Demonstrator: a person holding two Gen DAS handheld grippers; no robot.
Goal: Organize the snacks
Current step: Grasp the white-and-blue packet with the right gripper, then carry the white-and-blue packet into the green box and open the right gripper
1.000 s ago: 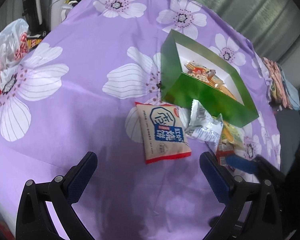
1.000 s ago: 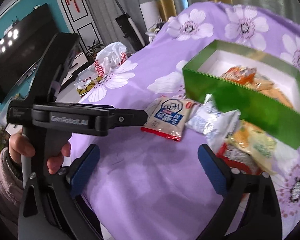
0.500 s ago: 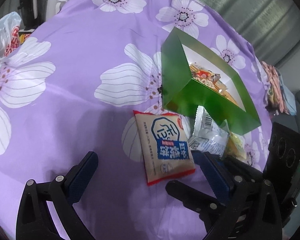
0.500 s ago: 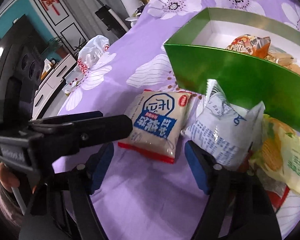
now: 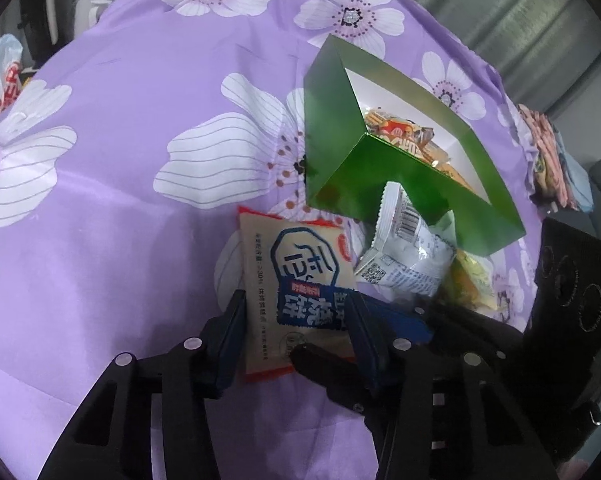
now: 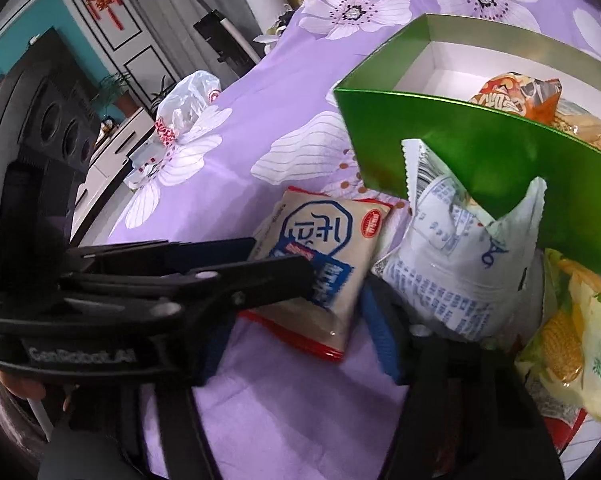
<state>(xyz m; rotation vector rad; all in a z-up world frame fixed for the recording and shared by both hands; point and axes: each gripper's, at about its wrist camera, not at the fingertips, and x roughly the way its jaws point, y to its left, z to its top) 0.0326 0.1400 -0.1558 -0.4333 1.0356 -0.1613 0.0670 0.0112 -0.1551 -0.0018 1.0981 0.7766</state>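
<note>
My left gripper had just closed, blue pads clamping the beige-and-blue foil snack packet at the green cardboard box's seven o'clock. My right gripper was narrowing beside the same packet; grip uncertain.

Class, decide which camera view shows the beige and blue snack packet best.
The left wrist view: the beige and blue snack packet lies nearly whole between that gripper's fingers. In the right wrist view the other gripper hides its lower left part.
</note>
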